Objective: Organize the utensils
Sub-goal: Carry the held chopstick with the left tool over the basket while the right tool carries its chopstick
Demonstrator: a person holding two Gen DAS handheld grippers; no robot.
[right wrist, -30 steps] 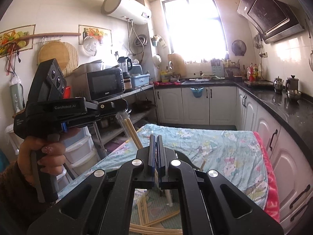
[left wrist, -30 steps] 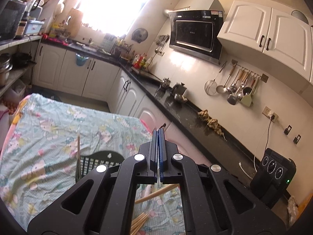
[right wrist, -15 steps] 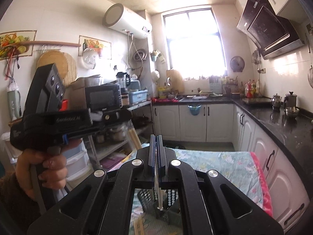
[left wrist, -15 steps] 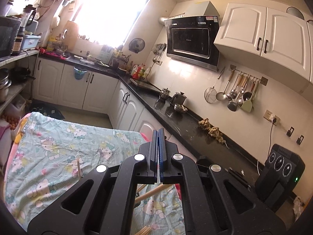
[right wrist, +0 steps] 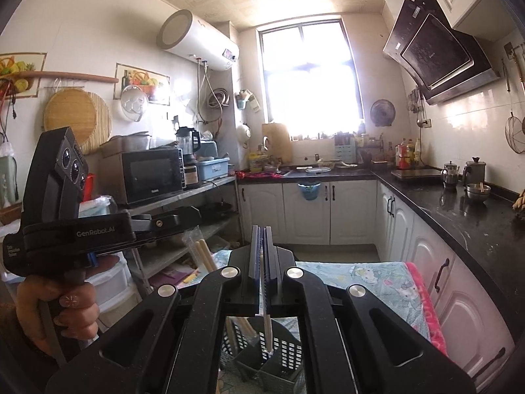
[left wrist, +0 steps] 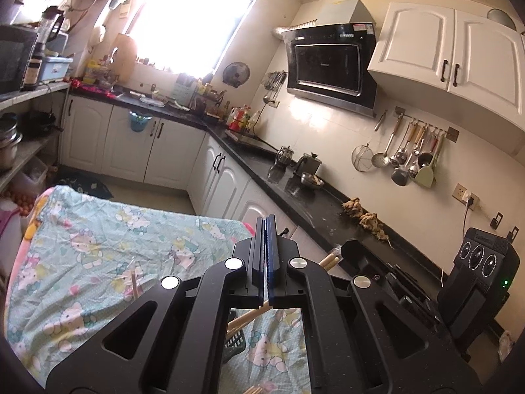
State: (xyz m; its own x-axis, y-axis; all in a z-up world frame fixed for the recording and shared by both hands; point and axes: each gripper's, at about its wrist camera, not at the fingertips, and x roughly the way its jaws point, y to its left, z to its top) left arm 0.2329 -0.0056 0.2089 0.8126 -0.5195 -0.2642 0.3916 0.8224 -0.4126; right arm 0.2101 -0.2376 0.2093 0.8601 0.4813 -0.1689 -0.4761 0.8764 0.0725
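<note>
The right claw (right wrist: 261, 256), clamped on a pale chopstick (right wrist: 267, 328), hangs it upright over the dark utensil basket (right wrist: 282, 356), so the drop-in step is underway. The left claw (left wrist: 265, 246) grips wooden chopsticks (left wrist: 246, 318) above the surface's near edge; next, I judge, lower and release into a compartment

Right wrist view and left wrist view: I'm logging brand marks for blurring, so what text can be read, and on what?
"GenRobot.AI": side of the left claw body, seen in the right wrist view.
Small white print at the rear of that body: too small to read.
Microwave door brand: blurred.
Range hood glass logo and top sticker: unreadable.
Water heater display: unreadable.
</note>
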